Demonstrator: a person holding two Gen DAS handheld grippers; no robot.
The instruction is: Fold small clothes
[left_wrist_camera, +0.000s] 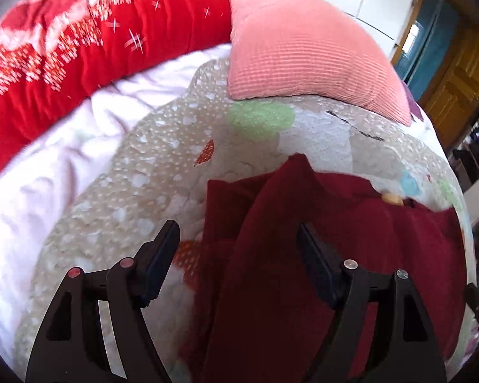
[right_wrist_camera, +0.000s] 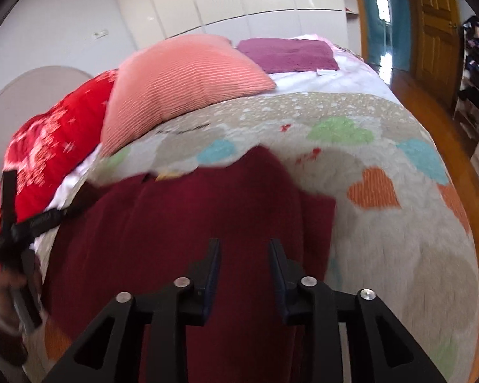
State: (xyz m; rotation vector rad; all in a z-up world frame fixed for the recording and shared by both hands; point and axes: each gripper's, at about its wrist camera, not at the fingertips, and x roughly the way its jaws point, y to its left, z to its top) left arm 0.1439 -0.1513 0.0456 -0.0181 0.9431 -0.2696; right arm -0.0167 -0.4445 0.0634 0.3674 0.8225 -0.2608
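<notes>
Garment point(left_wrist_camera: 271, 255) flat on bed blanket point(left_wrist_camera: 127, 191), both tongs above it, neither gripping.
Left gripper point(left_wrist_camera: 239, 242) spread wide, nothing between pads; dark red cloth below, mostly under right-hand finger, folded flap running up between the two. Right gripper point(right_wrist_camera: 244, 255) partly spread, empty, over cloth's middle. Pink pillow point(right_wrist_camera: 182, 79) and red bedding point(left_wrist_camera: 79, 48) well beyond garment's far edge.

Pink pillow point(left_wrist_camera: 303, 51) on patterned quilt point(left_wrist_camera: 137, 191); red blanket point(left_wrist_camera: 64, 48) beside.
</notes>
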